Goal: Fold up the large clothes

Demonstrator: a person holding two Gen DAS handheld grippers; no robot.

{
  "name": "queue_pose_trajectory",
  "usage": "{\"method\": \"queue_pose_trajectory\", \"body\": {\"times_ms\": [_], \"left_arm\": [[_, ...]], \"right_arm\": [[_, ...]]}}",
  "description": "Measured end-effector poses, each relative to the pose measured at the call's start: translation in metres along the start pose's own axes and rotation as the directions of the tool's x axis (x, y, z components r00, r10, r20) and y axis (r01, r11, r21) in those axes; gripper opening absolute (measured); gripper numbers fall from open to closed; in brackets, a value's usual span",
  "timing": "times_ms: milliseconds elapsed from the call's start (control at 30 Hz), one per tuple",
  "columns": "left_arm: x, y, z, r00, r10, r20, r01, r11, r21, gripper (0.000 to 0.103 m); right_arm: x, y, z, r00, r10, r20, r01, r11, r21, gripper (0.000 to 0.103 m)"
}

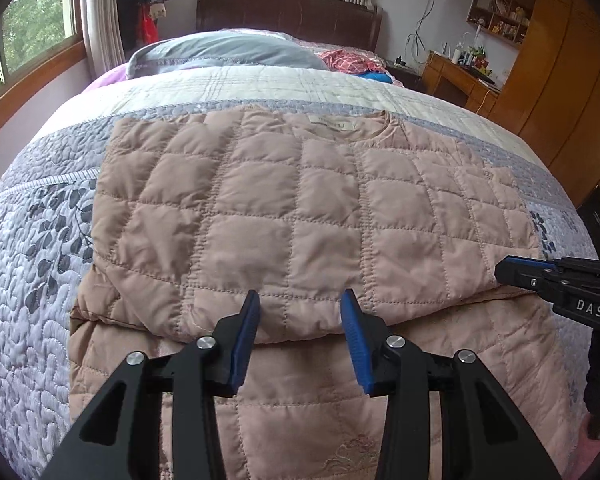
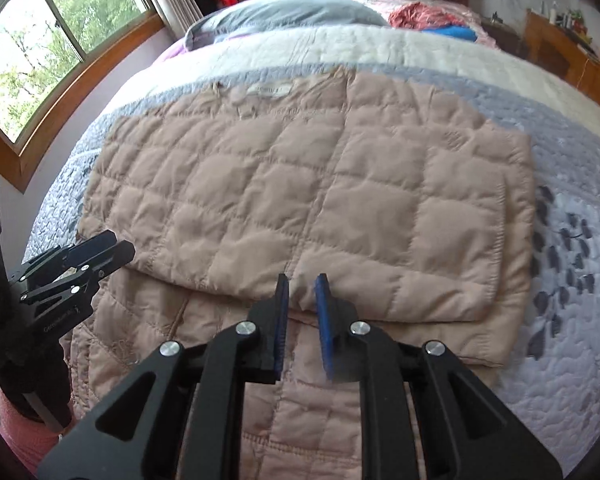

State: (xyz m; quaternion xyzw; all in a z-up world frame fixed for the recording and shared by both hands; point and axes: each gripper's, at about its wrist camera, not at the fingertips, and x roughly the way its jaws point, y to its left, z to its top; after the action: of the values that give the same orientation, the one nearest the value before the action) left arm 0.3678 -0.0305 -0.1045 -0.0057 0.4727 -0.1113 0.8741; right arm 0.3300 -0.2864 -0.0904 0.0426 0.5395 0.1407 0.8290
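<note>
A pale pink quilted jacket (image 1: 300, 208) lies flat on the bed, its sides folded in, collar label at the far edge. Its lower part hangs toward me under a folded edge. It also shows in the right wrist view (image 2: 320, 200). My left gripper (image 1: 300, 308) is open and empty, fingertips just above the near folded edge at the jacket's middle-left. My right gripper (image 2: 302, 286) is open with a narrow gap, empty, over the same edge further right. Each gripper shows in the other's view: the right gripper (image 1: 512, 272) and the left gripper (image 2: 112, 248).
The bed has a grey-and-white floral quilt (image 1: 40, 248). A grey pillow (image 1: 228, 54) and red and blue clothes (image 1: 356, 62) lie at the head. A window (image 1: 28, 28) is to the left, a wooden desk (image 1: 460, 76) and wardrobe (image 1: 560, 80) to the right.
</note>
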Motion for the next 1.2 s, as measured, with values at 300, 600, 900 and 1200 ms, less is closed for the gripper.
{"method": "queue_pose_trajectory", "body": {"times_ms": [300, 600, 900, 1200], "left_arm": [[0.021, 0.001, -0.005, 0.999, 0.015, -0.048, -0.014, 1.000, 0.022, 0.042], [0.022, 0.006, 0.075, 0.998, 0.058, 0.014, -0.058, 0.998, 0.001, 0.042], [0.082, 0.018, 0.086, 0.994, 0.093, -0.063, -0.094, 0.995, -0.012, 0.043], [-0.026, 0.013, 0.025, 0.995, 0.088, 0.054, -0.090, 0.995, 0.035, 0.048]], "right_arm": [[0.026, -0.004, 0.002, 0.998, -0.003, -0.065, 0.004, 1.000, 0.012, 0.012], [-0.002, -0.030, 0.059, 0.999, -0.020, 0.033, 0.017, 0.996, 0.092, 0.019], [0.055, -0.061, 0.076, 0.998, -0.013, -0.055, 0.021, 0.989, 0.149, 0.017], [-0.035, -0.054, 0.009, 0.993, 0.077, 0.085, -0.082, 0.995, 0.055, 0.036]]}}
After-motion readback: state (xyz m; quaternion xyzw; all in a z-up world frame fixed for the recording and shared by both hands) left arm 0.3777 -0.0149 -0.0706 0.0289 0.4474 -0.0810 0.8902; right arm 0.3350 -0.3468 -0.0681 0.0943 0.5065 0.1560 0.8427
